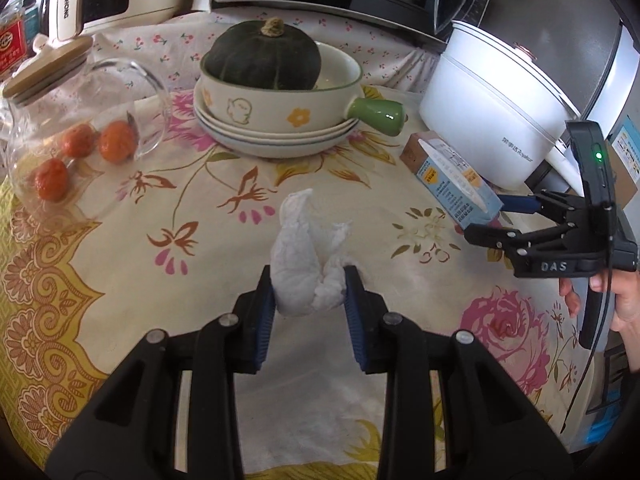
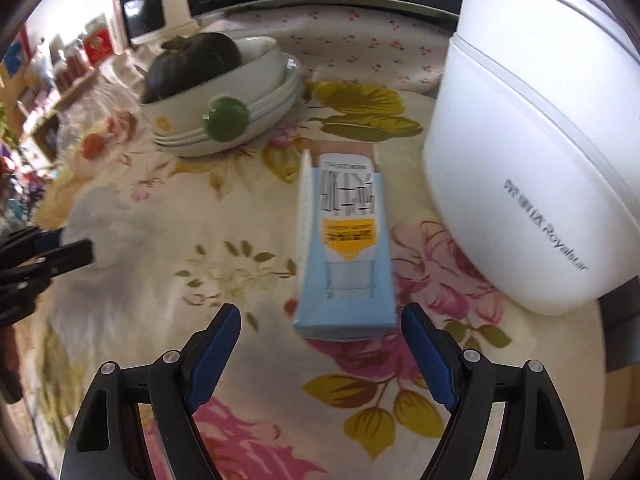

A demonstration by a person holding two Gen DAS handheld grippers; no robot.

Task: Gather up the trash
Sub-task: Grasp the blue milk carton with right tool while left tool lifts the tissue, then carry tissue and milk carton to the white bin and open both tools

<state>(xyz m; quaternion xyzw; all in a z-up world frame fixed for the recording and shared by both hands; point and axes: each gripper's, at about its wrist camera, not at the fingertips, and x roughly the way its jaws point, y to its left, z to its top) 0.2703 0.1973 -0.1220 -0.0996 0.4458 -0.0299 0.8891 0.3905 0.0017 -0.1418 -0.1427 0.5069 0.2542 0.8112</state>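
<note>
Tissue [image 1: 304, 256] btwn L jaws, gripped

Crumpled white tissue [image 1: 304, 256] pinched upright, light-blue carton [image 2: 346, 248] lying flat on tablecloth

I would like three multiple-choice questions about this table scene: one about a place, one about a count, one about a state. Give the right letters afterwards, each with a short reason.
1. Where does the dark green pumpkin sit?
A. in the handled bowl
B. inside the glass jar
C. on the blue carton

2. How many orange fruits are in the glass jar?
A. one
B. three
C. five

3. What is the state of the left hand-held gripper?
A. open over bare cloth
B. shut on the crumpled tissue
C. shut on a plate

Answers:
1 A, the pumpkin fills the bowl with the green handle.
2 B, three fruits show through the glass.
3 B, both pads press the tissue.
</note>
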